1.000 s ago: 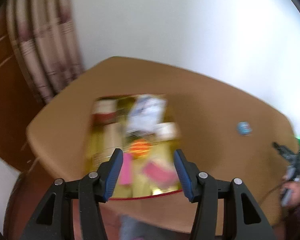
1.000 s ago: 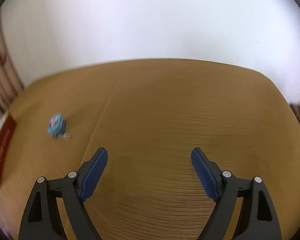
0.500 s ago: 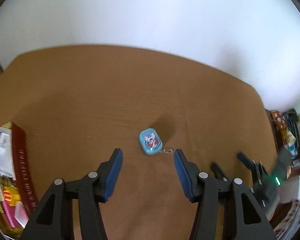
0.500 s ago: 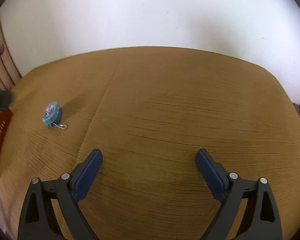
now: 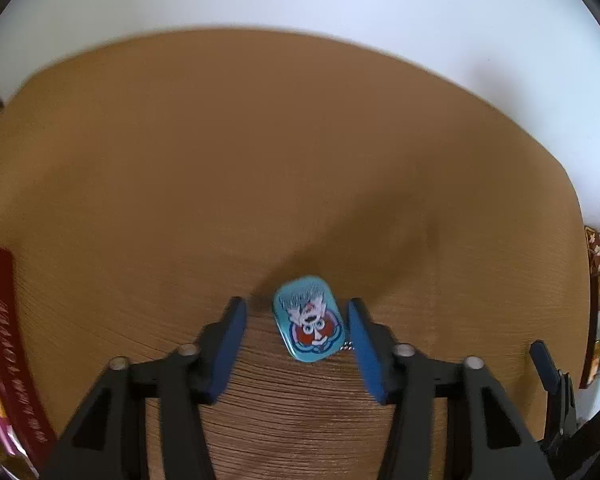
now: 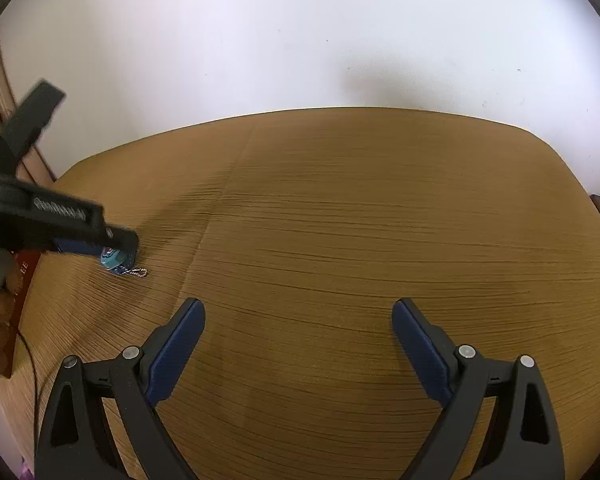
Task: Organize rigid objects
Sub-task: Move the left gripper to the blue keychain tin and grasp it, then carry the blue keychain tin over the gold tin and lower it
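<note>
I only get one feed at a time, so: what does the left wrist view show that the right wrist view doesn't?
Left wrist only: the tin's printed lid between the left gripper's blue pads, a gap on each side; jaws have just been closing.
Right wrist only: the right gripper wide open over bare table.
Both: tin, chain, red box.

A brown wood-grain table (image 6: 360,216) carries a small teal tin (image 5: 309,322) with a bead chain (image 6: 139,273); a dark red box (image 5: 10,344) sits at its left edge
</note>
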### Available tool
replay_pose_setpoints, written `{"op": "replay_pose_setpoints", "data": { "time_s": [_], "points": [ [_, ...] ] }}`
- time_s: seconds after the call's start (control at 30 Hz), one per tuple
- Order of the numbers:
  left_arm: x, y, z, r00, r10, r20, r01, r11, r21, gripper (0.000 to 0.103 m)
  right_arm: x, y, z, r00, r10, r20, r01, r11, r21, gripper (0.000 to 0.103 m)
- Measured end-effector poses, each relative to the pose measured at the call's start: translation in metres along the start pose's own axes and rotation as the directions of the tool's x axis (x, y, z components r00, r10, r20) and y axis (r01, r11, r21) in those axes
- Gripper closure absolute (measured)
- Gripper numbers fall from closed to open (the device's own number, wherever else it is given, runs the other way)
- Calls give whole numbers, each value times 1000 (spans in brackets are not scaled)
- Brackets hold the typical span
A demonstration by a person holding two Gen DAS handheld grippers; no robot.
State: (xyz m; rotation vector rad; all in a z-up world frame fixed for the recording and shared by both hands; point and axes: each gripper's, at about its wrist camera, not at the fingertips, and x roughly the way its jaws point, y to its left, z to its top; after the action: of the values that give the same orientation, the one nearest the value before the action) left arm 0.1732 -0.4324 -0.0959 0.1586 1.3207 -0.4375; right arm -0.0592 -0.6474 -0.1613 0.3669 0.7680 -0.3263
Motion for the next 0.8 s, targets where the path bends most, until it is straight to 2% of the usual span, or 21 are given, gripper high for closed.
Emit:
{"op": "replay_pose_setpoints", "data": {
  "time_s": [0.07,0.17,0.37,0.57,0.7,0.8],
  "points": [
    [-4,-2,-2,998,40,49,-41,999,17,72,0,-2,1,1000,-5,-4,5,1000,1,10],
    [-8,-4,-9,997,40,66,-43,998,38,72,0,4,6,1000,-11,-12,11,1000,0,10],
    [-21,5,-29,997,-11,78,6,998,57,72,11,12,9,997,-50,-54,48,998,-30,10],
    [-57,20,-49,990,-67,123,63,997,37,72,19,21,10,993,-99,-72,95,994,-58,9],
    [-95,56,-68,983,-101,155,105,994,-13,72,25,30,12,986,-141,-86,133,987,-87,6],
    [-123,101,-85,977,-101,186,115,991,-68,72,27,35,14,983,-160,-89,152,984,-94,4]
  ]
}}
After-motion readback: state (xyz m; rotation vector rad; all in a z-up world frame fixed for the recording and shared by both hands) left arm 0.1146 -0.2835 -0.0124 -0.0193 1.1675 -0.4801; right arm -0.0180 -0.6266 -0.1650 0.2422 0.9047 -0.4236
